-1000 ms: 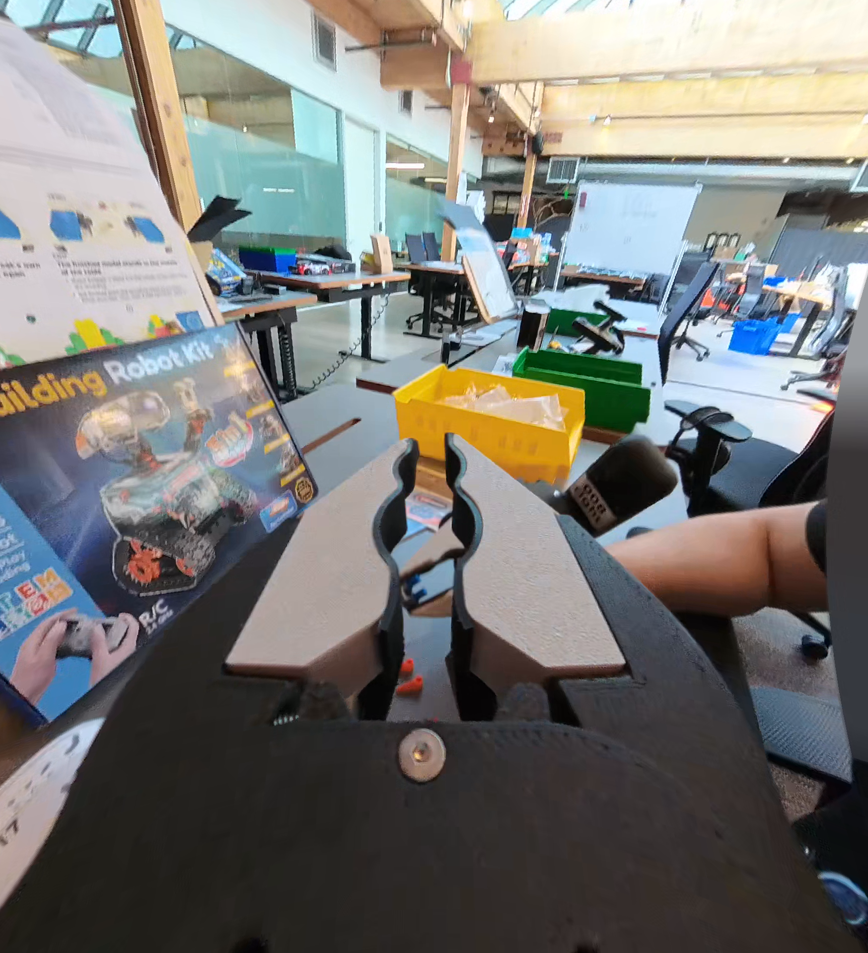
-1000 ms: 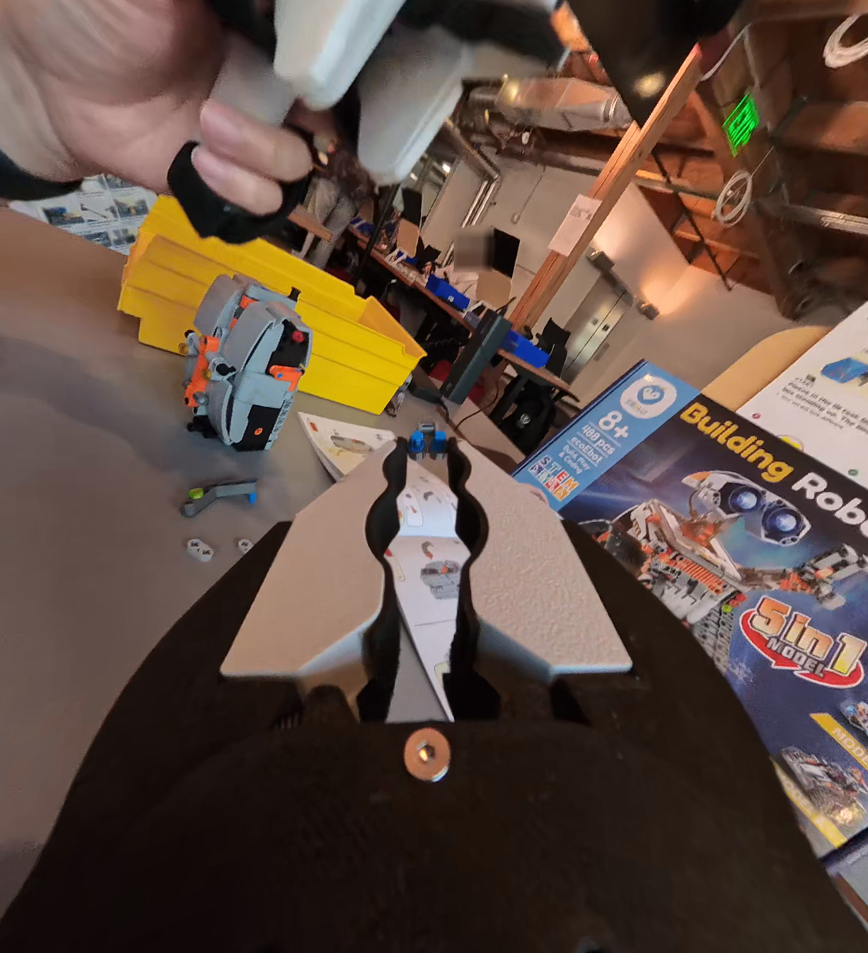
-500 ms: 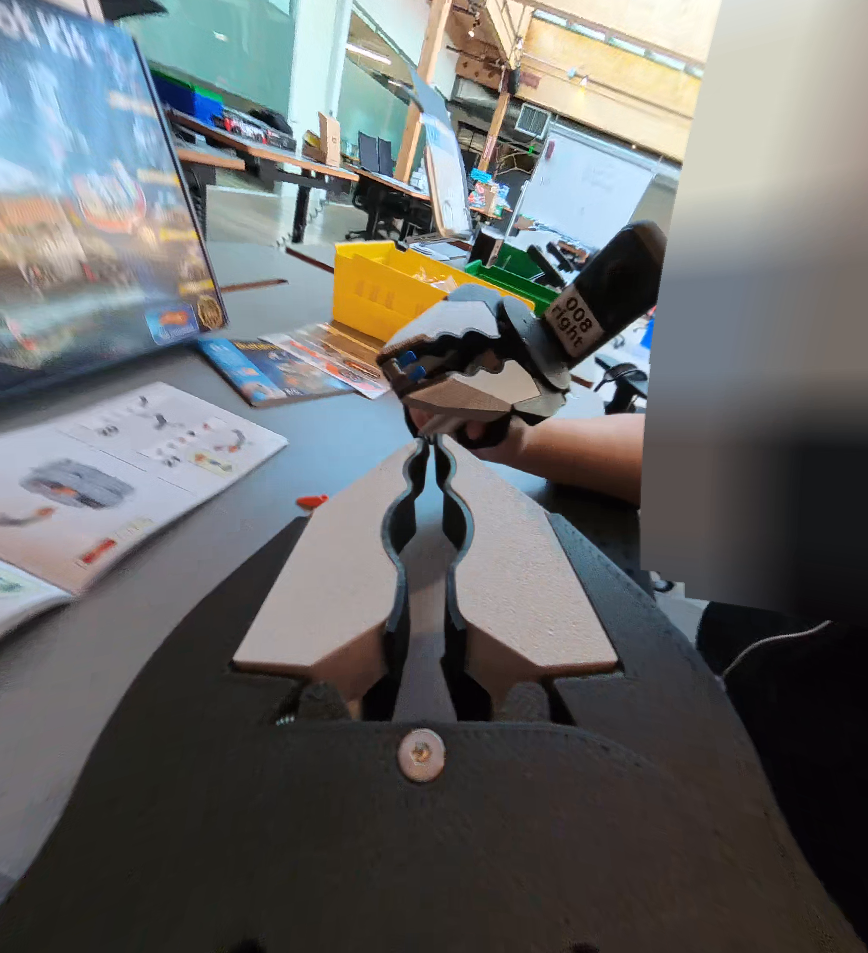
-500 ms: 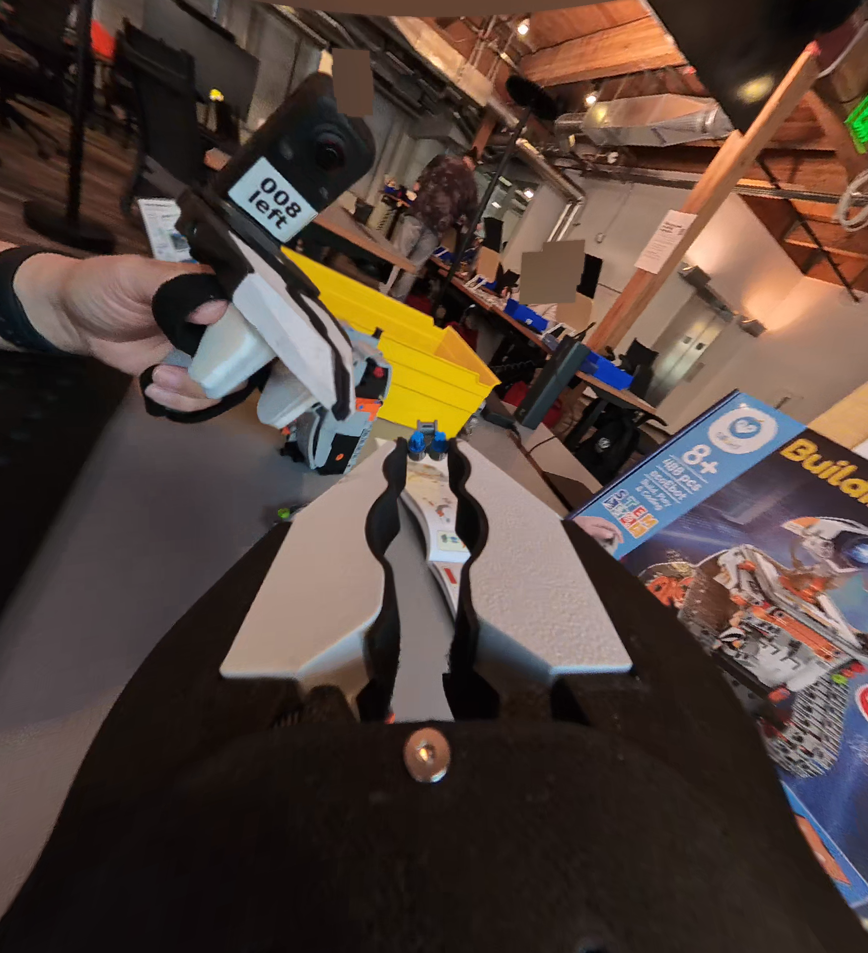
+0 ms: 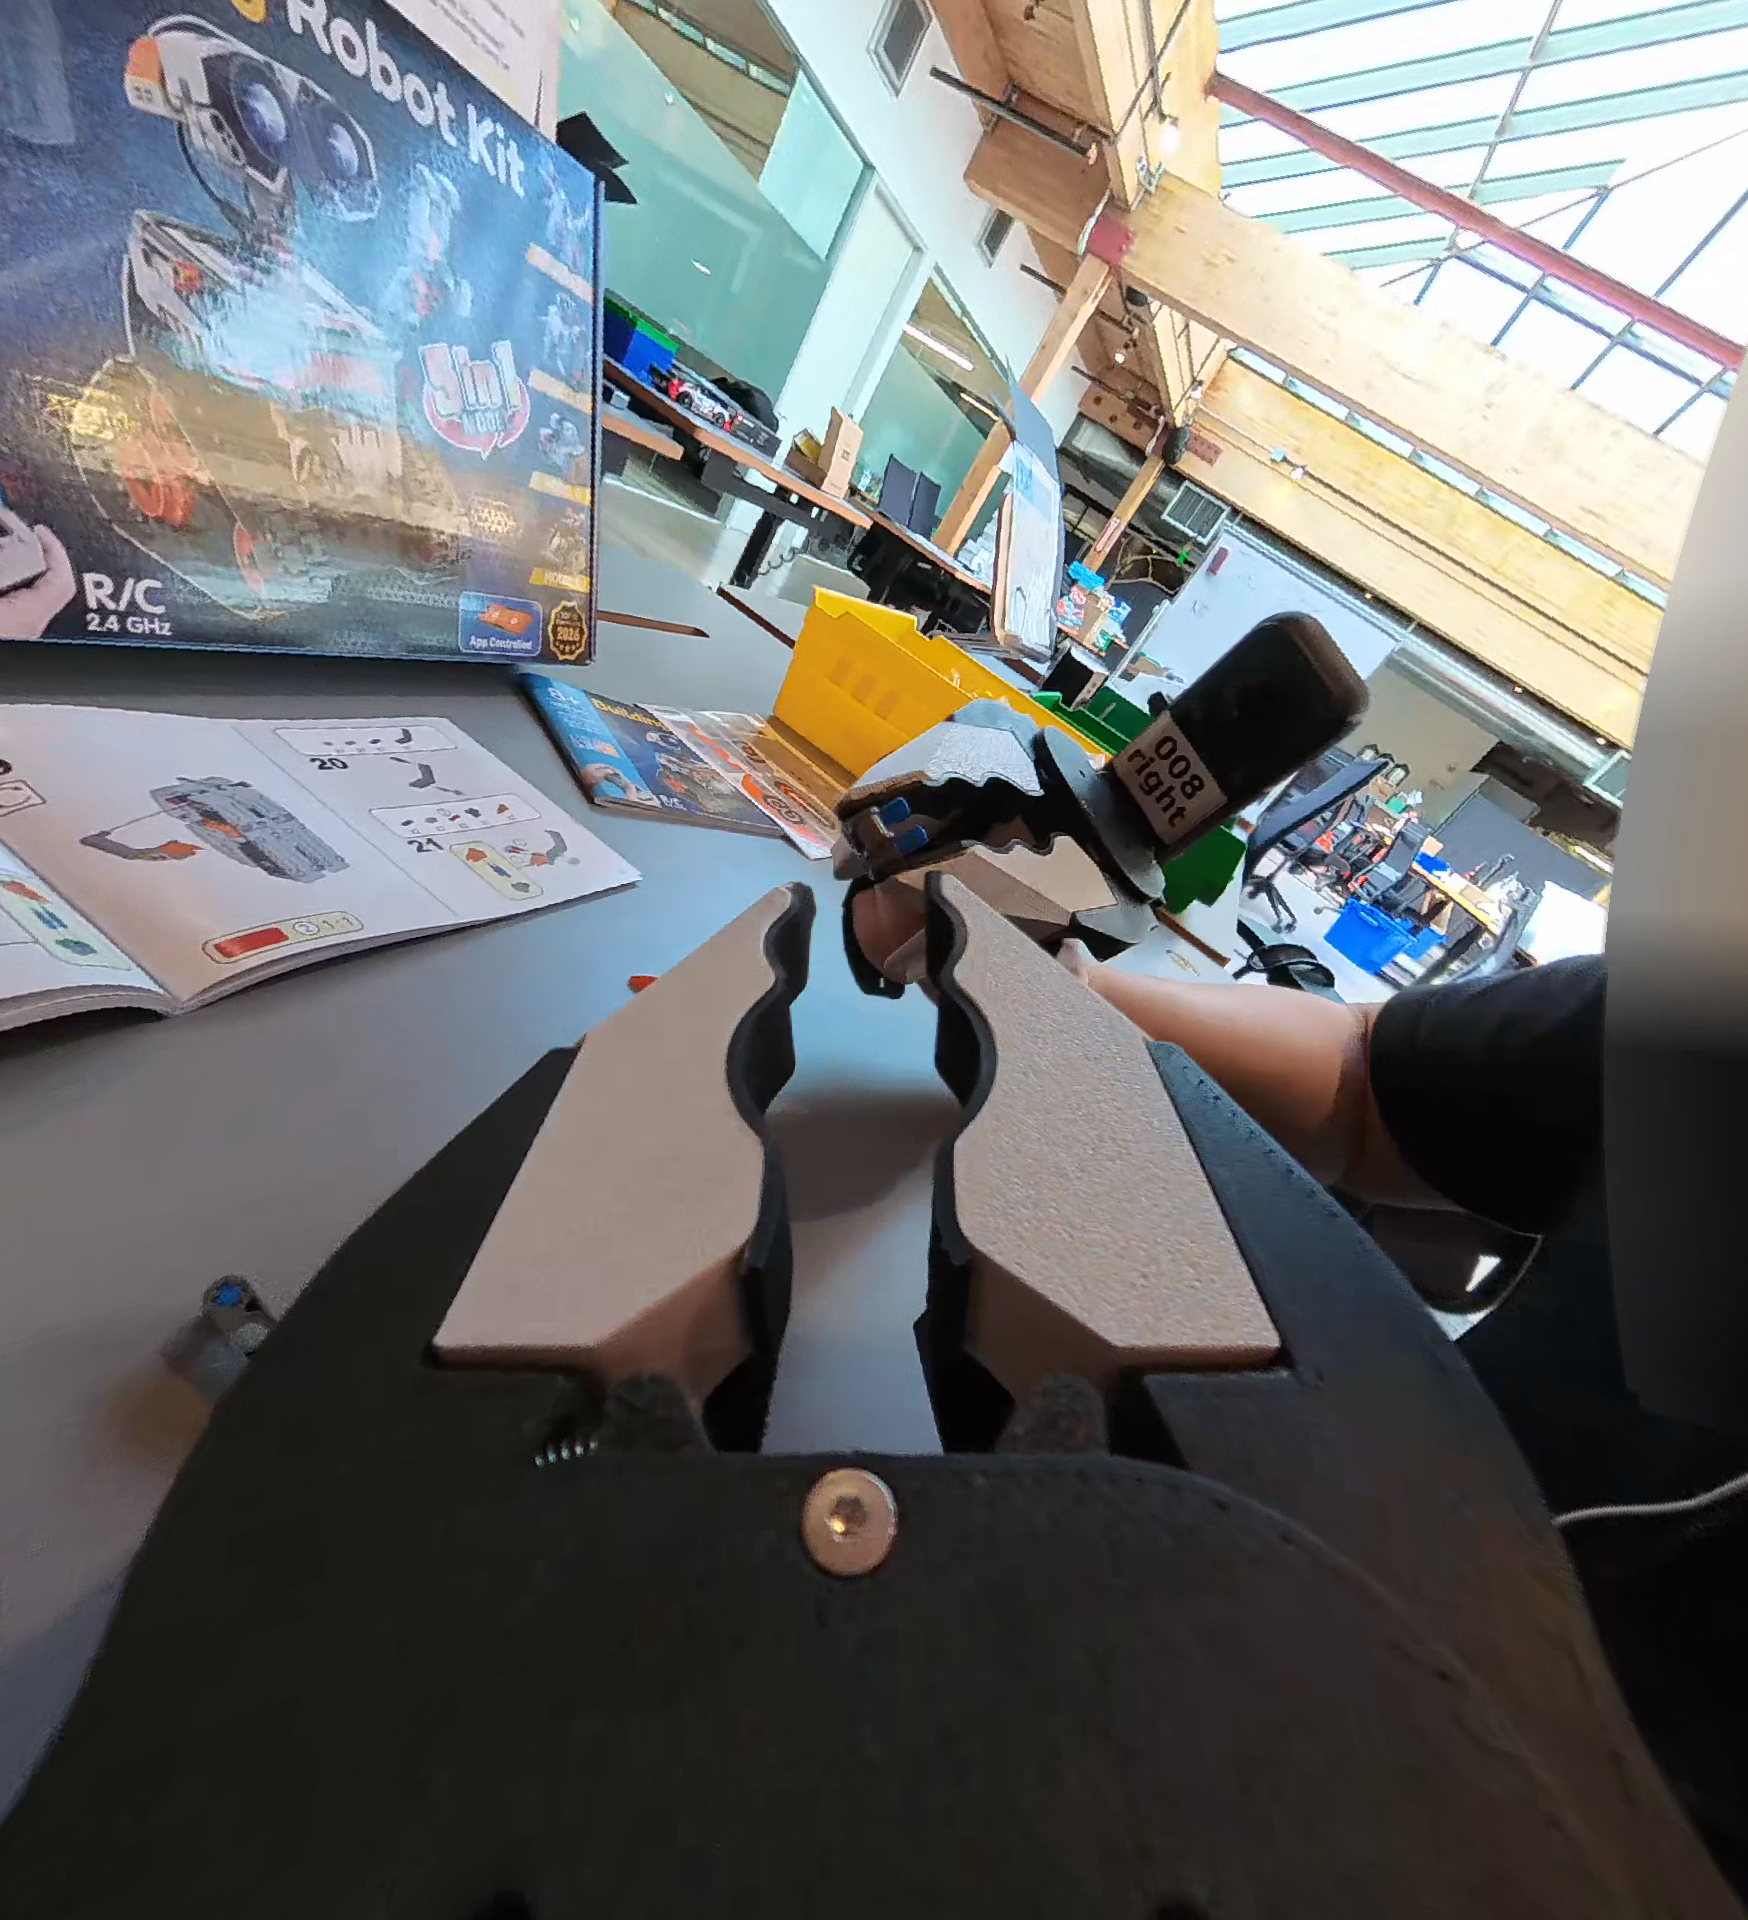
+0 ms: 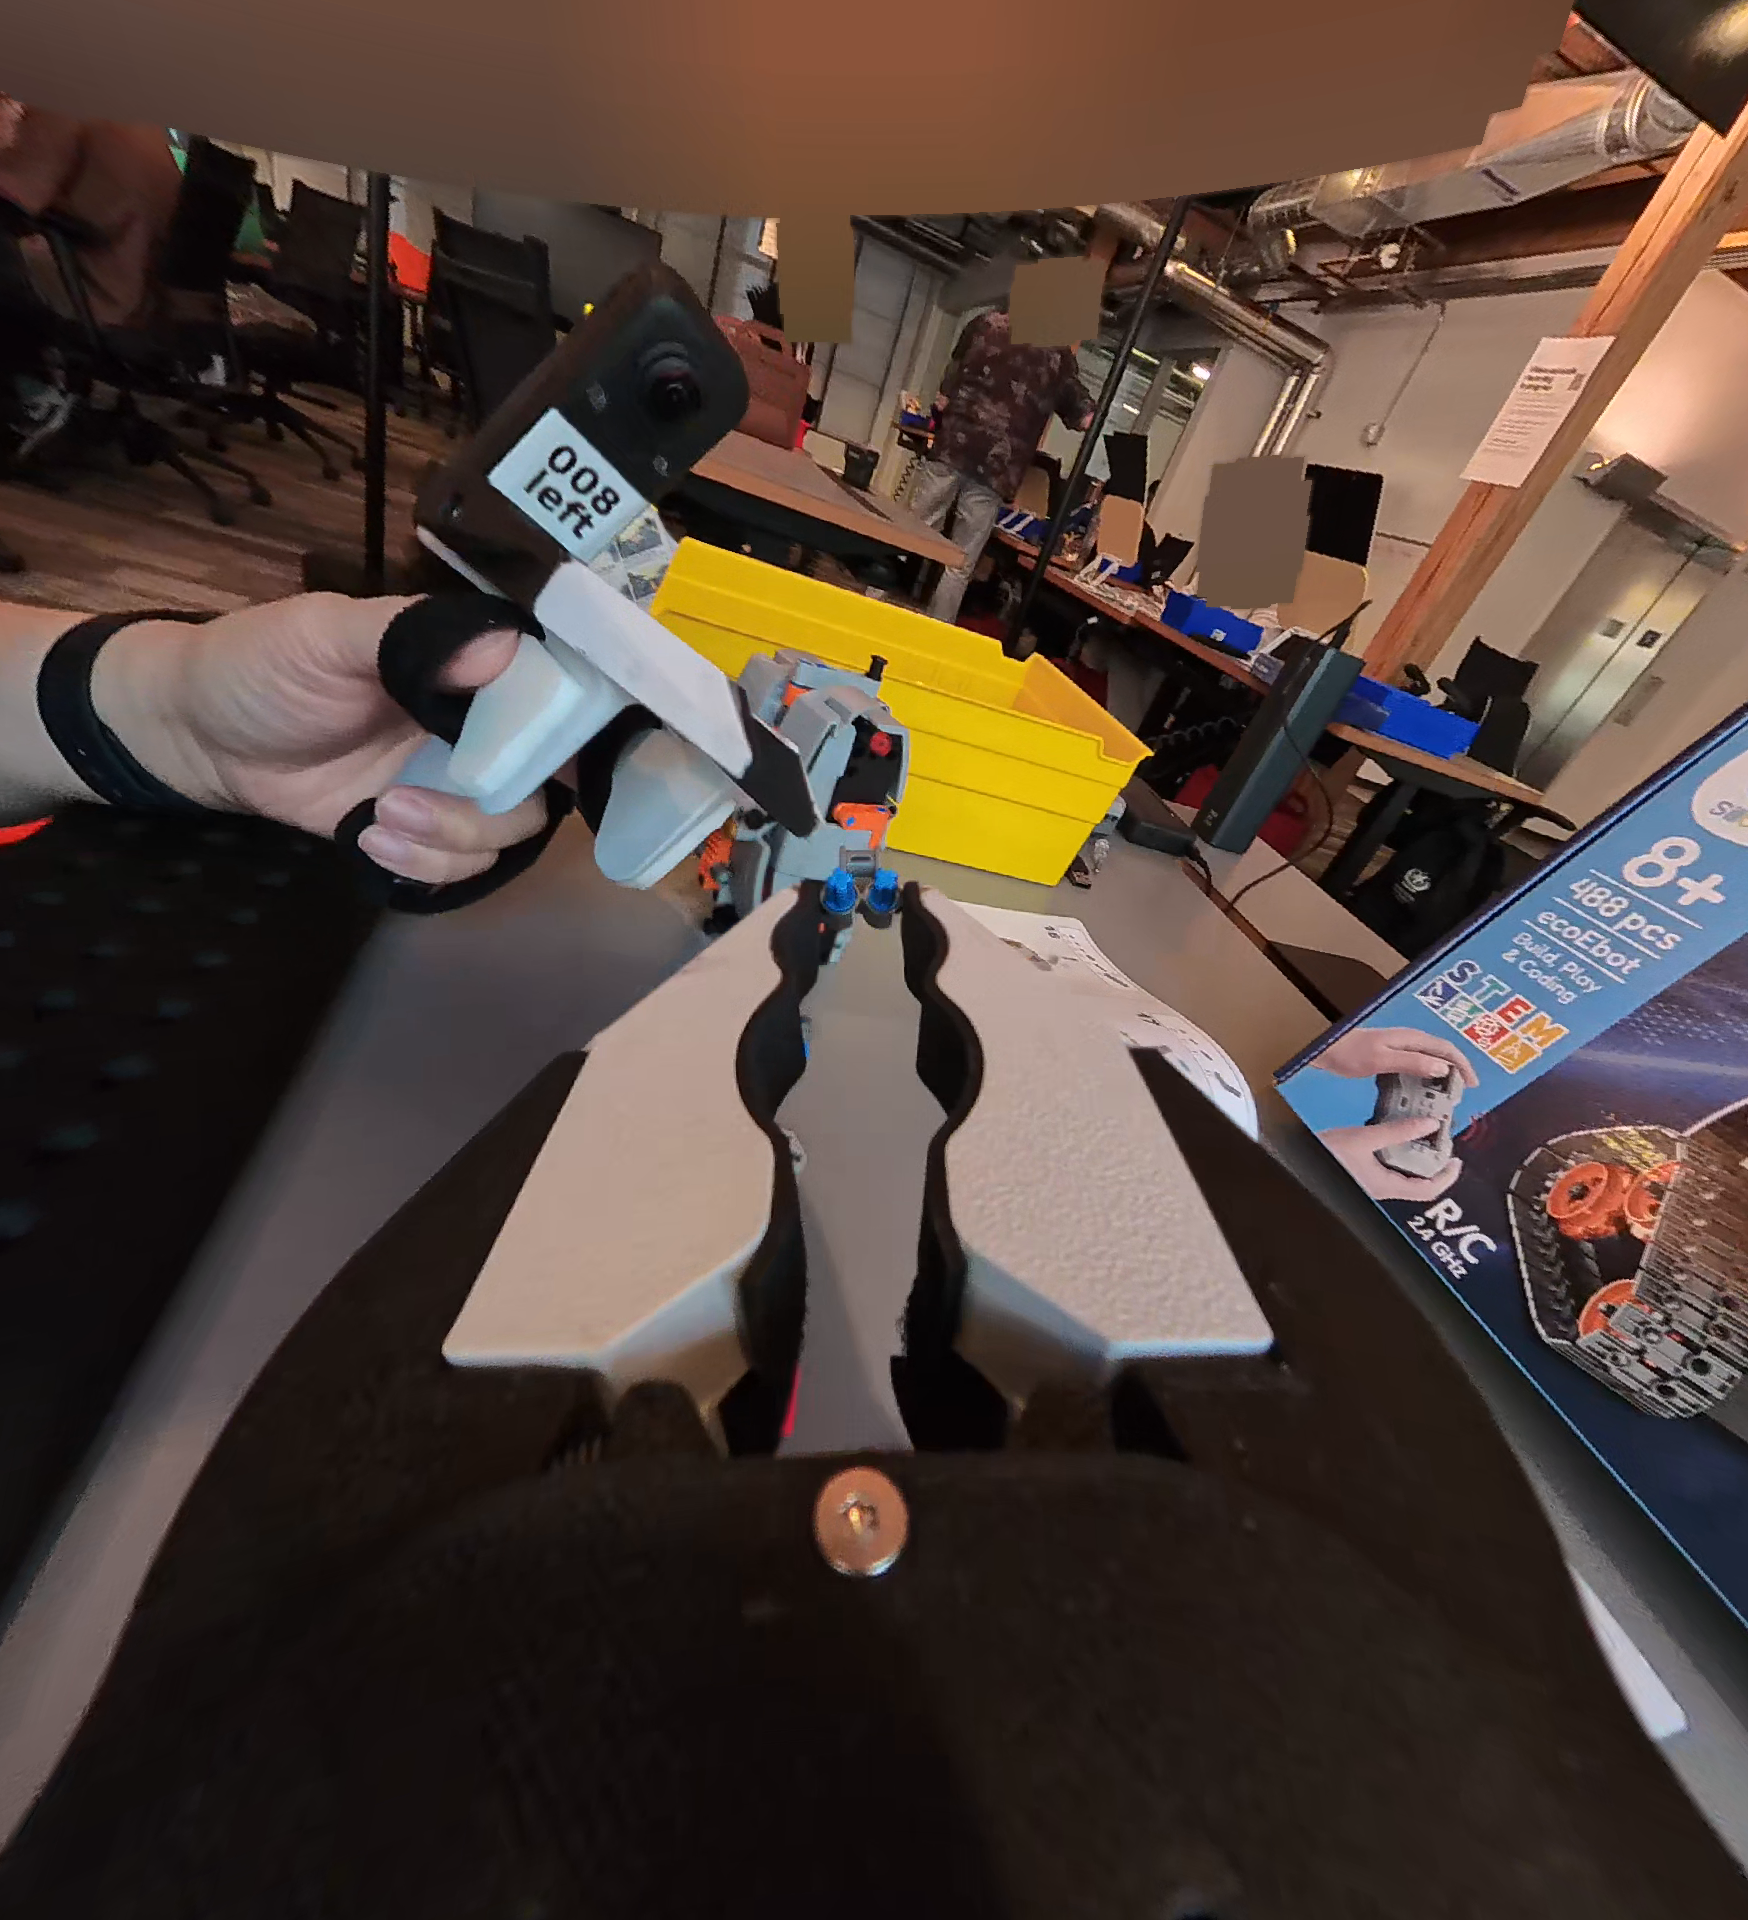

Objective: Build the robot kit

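My left gripper is open and empty, held just above the grey table. Right in front of its tips is my right gripper, tilted and held by a hand. My right gripper is shut on a small grey part with two blue pins, which also shows in the left wrist view. In the right wrist view the left gripper sits in front of a grey and orange block model on the table, close beyond the held part.
An open instruction booklet lies left, with a blue kit box standing behind it. A yellow bin stands behind the model. A small grey piece and an orange bit lie loose. A black mat covers the table's left. My left and right fingertips are right by each other.
My left gripper's jaws have opened from shut. It has dropped toward the table and come closer to the model. My right gripper still holds the blue-pinned part.
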